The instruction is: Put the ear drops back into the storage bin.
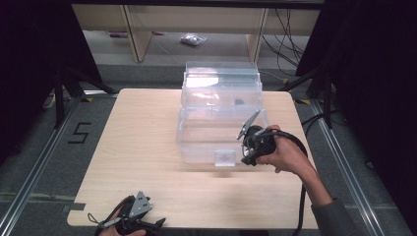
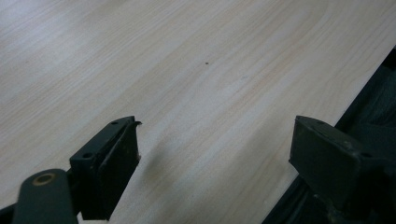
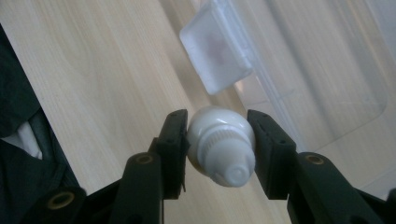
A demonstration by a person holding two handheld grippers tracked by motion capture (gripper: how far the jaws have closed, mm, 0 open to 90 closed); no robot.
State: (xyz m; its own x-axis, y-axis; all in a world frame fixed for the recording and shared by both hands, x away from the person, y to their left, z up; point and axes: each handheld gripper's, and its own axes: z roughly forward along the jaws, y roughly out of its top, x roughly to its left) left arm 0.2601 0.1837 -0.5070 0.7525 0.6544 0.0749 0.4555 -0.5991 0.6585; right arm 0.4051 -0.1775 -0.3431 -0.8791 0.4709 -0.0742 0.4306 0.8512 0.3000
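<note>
A clear plastic storage box stands at the middle of the wooden table, its lid tipped up at the back. My right gripper is shut on a small white capped bottle, nozzle end toward the camera. It hovers just off the box's front right corner, near the frosted front latch. My left gripper is open with nothing between its jaws, low over the table's front edge.
A small dark item lies inside the box near its back. Beyond the table are wooden shelf legs, cables and a plastic bag on the floor. Bare tabletop surrounds the box on the left and front.
</note>
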